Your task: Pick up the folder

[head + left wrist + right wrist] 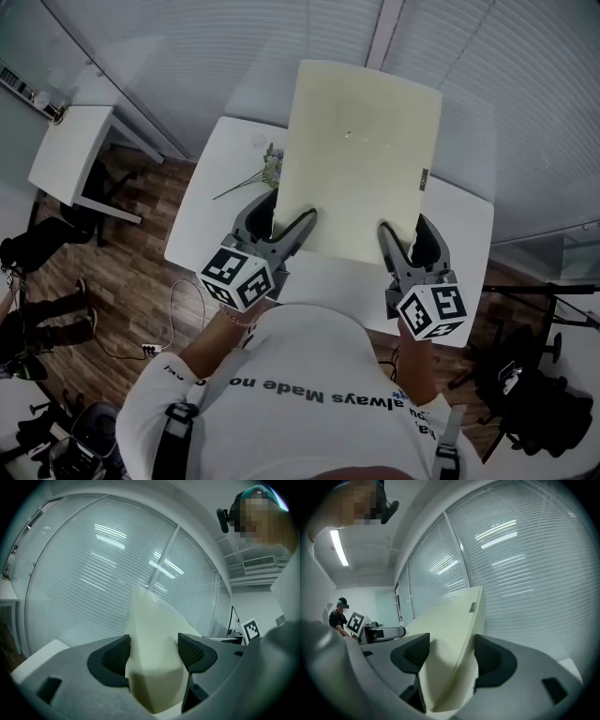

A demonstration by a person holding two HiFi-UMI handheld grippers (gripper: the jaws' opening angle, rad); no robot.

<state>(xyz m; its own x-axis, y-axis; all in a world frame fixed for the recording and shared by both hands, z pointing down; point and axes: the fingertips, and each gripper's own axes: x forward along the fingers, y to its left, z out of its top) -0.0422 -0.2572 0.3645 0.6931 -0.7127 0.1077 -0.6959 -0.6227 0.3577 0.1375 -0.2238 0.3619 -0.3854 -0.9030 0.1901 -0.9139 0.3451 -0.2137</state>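
Observation:
A large cream folder [361, 155] is held up off the white table [208, 202], tilted away from me. My left gripper [292, 225] is shut on its near left corner, and my right gripper [398, 234] is shut on its near right corner. In the left gripper view the folder [152, 658] fills the gap between the dark pads [115, 654]. The right gripper view shows the folder's edge [457, 644] clamped the same way, with a small tag on its spine [473, 606].
A sprig of small flowers [261, 173] lies on the table under the folder's left edge. Window blinds [216, 47] run behind the table. A second white desk [70, 150] stands at the far left, with cables [178, 305] on the wooden floor.

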